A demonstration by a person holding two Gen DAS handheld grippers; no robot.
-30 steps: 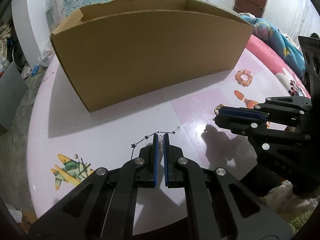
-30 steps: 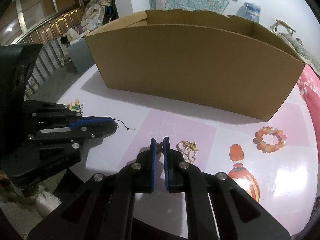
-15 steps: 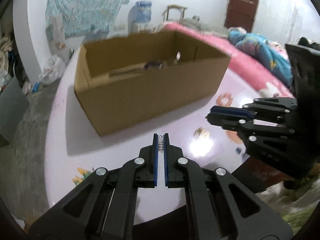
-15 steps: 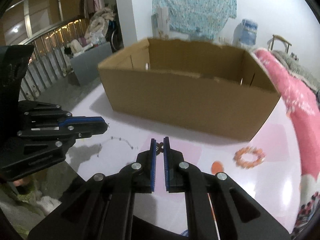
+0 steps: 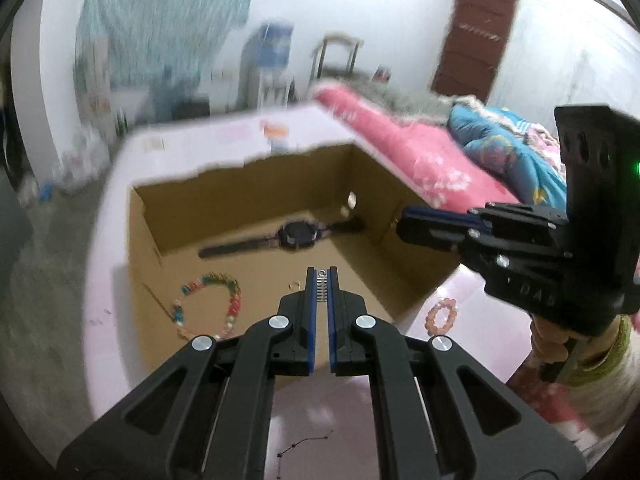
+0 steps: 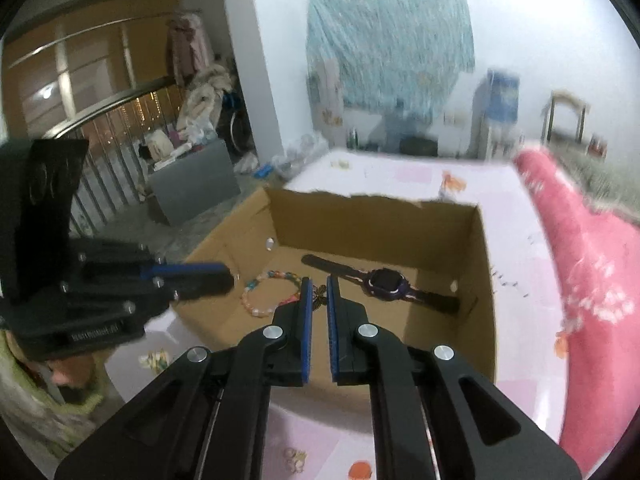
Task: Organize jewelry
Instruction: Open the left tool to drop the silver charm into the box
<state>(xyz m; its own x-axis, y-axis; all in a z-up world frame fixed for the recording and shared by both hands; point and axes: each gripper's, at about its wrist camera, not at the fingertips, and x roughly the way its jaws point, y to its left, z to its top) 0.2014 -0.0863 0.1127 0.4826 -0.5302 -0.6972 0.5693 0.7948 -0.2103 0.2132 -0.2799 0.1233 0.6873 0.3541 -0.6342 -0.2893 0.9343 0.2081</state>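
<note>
- My left claw [image 5: 321,280] pinches a tiny silver clasp [image 5: 321,286], right claw [image 6: 319,289] a butterfly charm [image 6: 319,295] — both above the box [image 5: 408,280]
- Letting go too soon — they could bounce out or tangle with the bead bracelet [image 5: 208,304]

Motion blur; partial occlusions.
Room background smeared. Beaded bracelet [image 5: 208,304] partly behind left gripper [image 5: 321,280]; chain [image 5: 304,442] cut off between its arms.
</note>
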